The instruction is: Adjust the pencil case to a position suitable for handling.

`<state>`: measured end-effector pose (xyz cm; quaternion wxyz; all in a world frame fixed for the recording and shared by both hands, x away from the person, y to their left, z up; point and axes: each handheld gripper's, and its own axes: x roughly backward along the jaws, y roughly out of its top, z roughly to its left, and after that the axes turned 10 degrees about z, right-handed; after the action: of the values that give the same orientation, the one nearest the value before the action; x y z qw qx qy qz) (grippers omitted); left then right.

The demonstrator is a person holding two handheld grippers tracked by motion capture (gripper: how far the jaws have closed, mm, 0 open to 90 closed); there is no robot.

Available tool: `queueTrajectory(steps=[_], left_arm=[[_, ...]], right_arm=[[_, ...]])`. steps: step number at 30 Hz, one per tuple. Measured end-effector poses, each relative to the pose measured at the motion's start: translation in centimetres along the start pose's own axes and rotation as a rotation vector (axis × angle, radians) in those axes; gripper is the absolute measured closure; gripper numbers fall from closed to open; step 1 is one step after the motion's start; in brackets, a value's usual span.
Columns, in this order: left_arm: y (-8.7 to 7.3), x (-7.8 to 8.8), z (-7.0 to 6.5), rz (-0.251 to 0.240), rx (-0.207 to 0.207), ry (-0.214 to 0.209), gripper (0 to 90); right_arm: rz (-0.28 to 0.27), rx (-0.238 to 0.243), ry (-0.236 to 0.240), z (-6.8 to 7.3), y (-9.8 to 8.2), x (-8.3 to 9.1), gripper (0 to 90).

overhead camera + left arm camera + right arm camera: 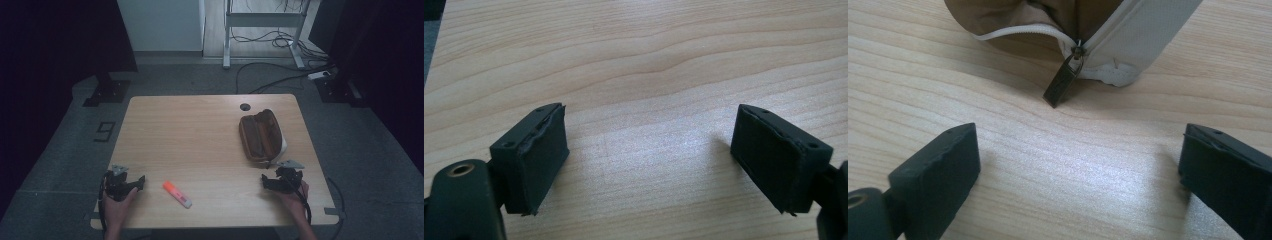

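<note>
Resting apart: right gripper jaws spread before pouch zipper pull; left gripper spread, empty.

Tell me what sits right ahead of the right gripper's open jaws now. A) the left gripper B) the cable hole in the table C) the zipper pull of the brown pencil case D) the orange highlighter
C: in the right gripper view the metal zipper pull of the brown pencil case hangs just beyond the right gripper, whose jaws stand wide apart over bare wood; the orange highlighter lies off toward the left gripper.
</note>
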<state>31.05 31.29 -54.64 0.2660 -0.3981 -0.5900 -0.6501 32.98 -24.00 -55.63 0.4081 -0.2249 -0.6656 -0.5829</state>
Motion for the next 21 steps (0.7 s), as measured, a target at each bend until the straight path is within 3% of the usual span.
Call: queueTrajectory(steps=[21], left_arm=[[-0.01, 0.01, -0.01, 0.001, -0.001, 0.0, 15.1]], right_arm=[[-0.011, 0.001, -0.001, 0.17, -0.25, 0.23, 7.2]])
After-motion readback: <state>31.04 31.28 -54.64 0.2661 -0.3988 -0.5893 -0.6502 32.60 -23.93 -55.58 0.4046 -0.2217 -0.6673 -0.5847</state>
